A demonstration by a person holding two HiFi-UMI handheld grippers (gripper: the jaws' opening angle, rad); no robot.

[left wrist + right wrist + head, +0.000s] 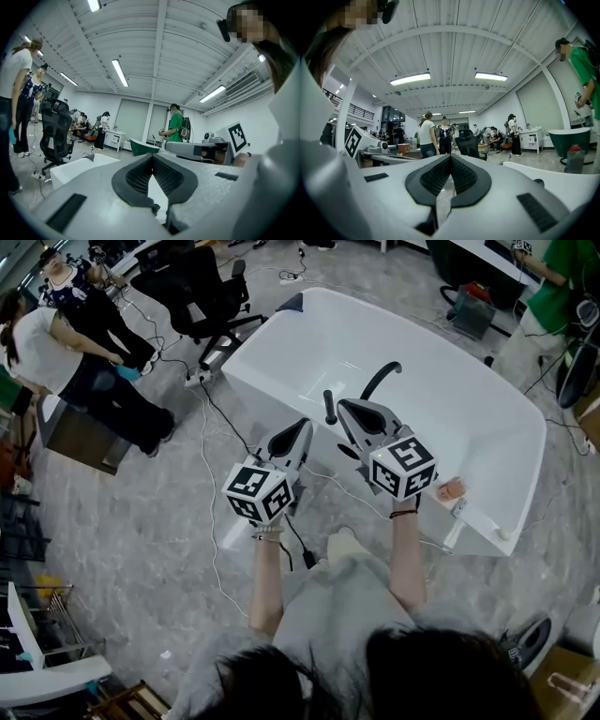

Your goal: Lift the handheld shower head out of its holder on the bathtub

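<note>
The white bathtub (469,409) stands ahead of me on the grey floor. On its near rim a black handheld shower head (329,407) stands upright in its holder, beside a curved black spout (380,379). My right gripper (343,407) is shut and empty, with its tips just right of the shower head. My left gripper (305,425) is also shut, lower and to the left, outside the tub's rim. In the left gripper view the left gripper (151,156) points level over the bathtub (79,166). In the right gripper view the right gripper (450,156) holds nothing.
A pinkish object (452,488) and a small white piece (455,521) lie on the tub's right rim. Cables (211,442) run over the floor left of the tub. A black office chair (202,287) and people (75,352) stand at the far left.
</note>
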